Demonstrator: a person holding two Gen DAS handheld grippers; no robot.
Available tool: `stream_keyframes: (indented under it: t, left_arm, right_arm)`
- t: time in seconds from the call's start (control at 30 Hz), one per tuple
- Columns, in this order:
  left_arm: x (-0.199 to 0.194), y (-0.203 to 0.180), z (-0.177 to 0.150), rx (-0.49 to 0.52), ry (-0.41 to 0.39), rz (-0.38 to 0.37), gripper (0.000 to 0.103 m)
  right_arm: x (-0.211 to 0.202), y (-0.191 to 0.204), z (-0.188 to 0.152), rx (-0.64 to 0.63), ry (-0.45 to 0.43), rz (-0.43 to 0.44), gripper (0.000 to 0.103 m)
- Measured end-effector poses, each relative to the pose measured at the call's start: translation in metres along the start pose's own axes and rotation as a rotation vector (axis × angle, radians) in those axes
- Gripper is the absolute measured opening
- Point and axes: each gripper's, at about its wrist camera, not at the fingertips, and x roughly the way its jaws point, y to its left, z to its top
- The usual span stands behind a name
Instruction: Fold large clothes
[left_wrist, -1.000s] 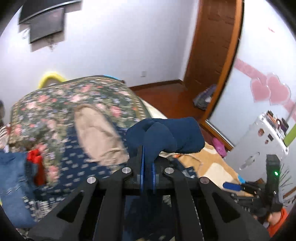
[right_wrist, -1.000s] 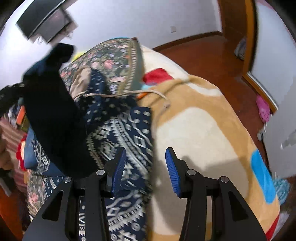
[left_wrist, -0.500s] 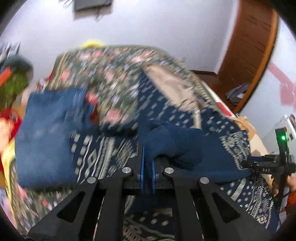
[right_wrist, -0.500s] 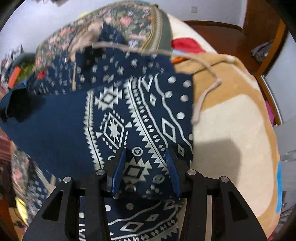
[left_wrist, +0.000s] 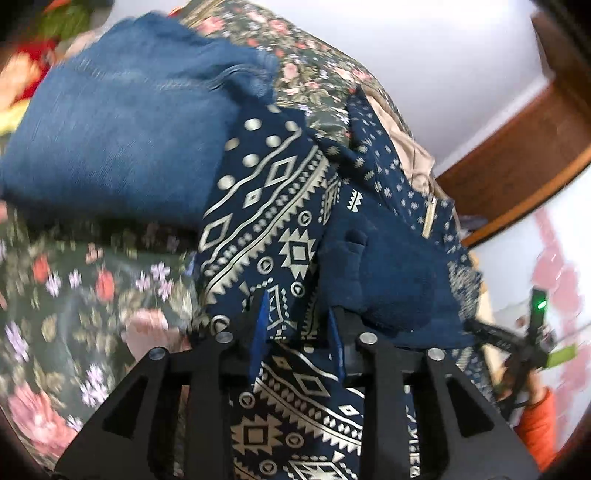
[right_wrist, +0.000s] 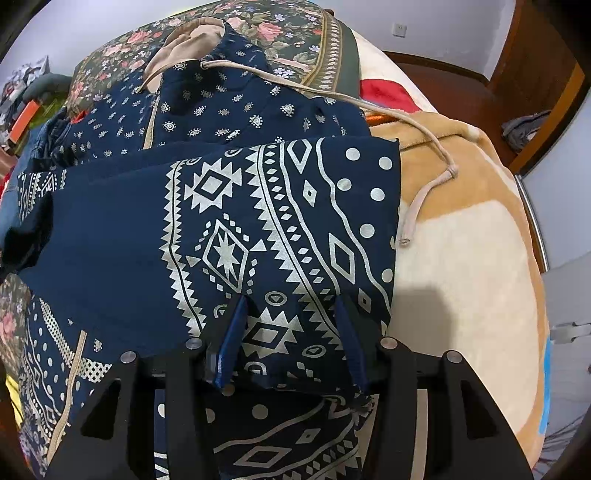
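You have a dark floral bedspread (right_wrist: 295, 29) covering the head of the bed, with a tan and cream plush blanket (right_wrist: 461, 258) on its near right side. A folded blue denim piece (left_wrist: 122, 122) lies on the floral bedspread. A brown wooden door (right_wrist: 535, 62) stands beyond.

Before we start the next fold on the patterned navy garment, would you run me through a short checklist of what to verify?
1. Left gripper released: ok, its jaws stand apart over the patterned navy garment.
2. Right gripper released: ok, jaws apart, fabric lying between them.
3. Folded panel flat: ok in the right wrist view; its right edge runs straight.
4. Plain navy cuff tucked in: not ok, it lies bunched beside the left gripper.
5. Drawstring clear of the fold: not ok, it trails onto the tan blanket.
6. Jeans clear of the garment: cannot tell, they meet its far edge.
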Motion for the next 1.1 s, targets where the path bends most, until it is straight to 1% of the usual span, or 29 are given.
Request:
stream_keyframes:
  t: [0.13, 0.17, 0.23, 0.4, 0.43, 0.5, 0.53, 0.57, 0.6, 0.73, 0.87, 0.9, 0.93, 0.97, 1.03, 1.1]
  left_arm:
    - [-0.006, 0.012, -0.002, -0.078, -0.002, -0.069, 0.031]
    - [-0.007, 0.016, -0.003, -0.114, -0.005, -0.101, 0.031]
    - [-0.007, 0.024, -0.006, -0.167, -0.005, -0.132, 0.031]
    - [-0.005, 0.039, -0.017, -0.237, -0.007, -0.146, 0.031]
    - [-0.006, 0.042, -0.018, -0.249, -0.010, -0.139, 0.031]
    - [-0.011, 0.049, -0.019, -0.255, -0.040, -0.047, 0.031]
    - [-0.014, 0.052, -0.018, -0.248, -0.047, -0.025, 0.031]
    - [-0.018, 0.054, -0.018, -0.241, -0.055, 0.027, 0.031]
    - [-0.021, 0.055, -0.017, -0.232, -0.055, 0.059, 0.031]
    - [-0.037, 0.041, -0.013, -0.105, -0.082, 0.204, 0.031]
    - [-0.050, 0.006, -0.002, 0.071, -0.121, 0.293, 0.031]
    - [-0.052, 0.002, 0.001, 0.103, -0.128, 0.304, 0.031]
    - [-0.056, -0.012, 0.004, 0.163, -0.138, 0.320, 0.031]
    - [-0.057, -0.020, 0.007, 0.200, -0.145, 0.330, 0.032]
    - [-0.057, -0.039, 0.013, 0.273, -0.161, 0.343, 0.039]
    - [-0.057, -0.062, 0.023, 0.336, -0.179, 0.330, 0.041]
  right_arm:
    - [0.001, 0.002, 0.000, 0.003, -0.003, 0.001, 0.046]
    - [0.002, 0.002, 0.000, 0.003, -0.004, 0.002, 0.046]
    - [0.002, 0.001, 0.000, 0.004, -0.006, 0.002, 0.046]
    - [0.002, 0.001, -0.001, 0.004, -0.006, 0.002, 0.046]
    - [0.002, 0.000, -0.001, 0.004, -0.006, 0.002, 0.046]
    - [0.001, -0.001, -0.002, 0.008, -0.006, 0.004, 0.046]
    - [0.001, -0.001, -0.002, 0.010, -0.006, 0.004, 0.046]
    - [0.001, -0.001, -0.002, 0.013, -0.006, 0.003, 0.046]
    - [0.000, -0.001, -0.003, 0.014, -0.006, 0.002, 0.046]
    - [-0.003, 0.000, 0.000, 0.015, 0.010, -0.012, 0.047]
    - [-0.010, 0.003, 0.007, 0.004, 0.033, -0.012, 0.047]
    - [-0.014, 0.004, 0.009, 0.000, 0.029, -0.003, 0.047]
    - [-0.018, 0.005, 0.012, -0.002, 0.020, 0.003, 0.047]
    - [-0.023, 0.006, 0.014, -0.006, 0.006, 0.008, 0.047]
    - [-0.034, 0.009, 0.021, -0.017, -0.030, 0.016, 0.047]
    - [-0.046, 0.013, 0.031, -0.025, -0.072, 0.023, 0.047]
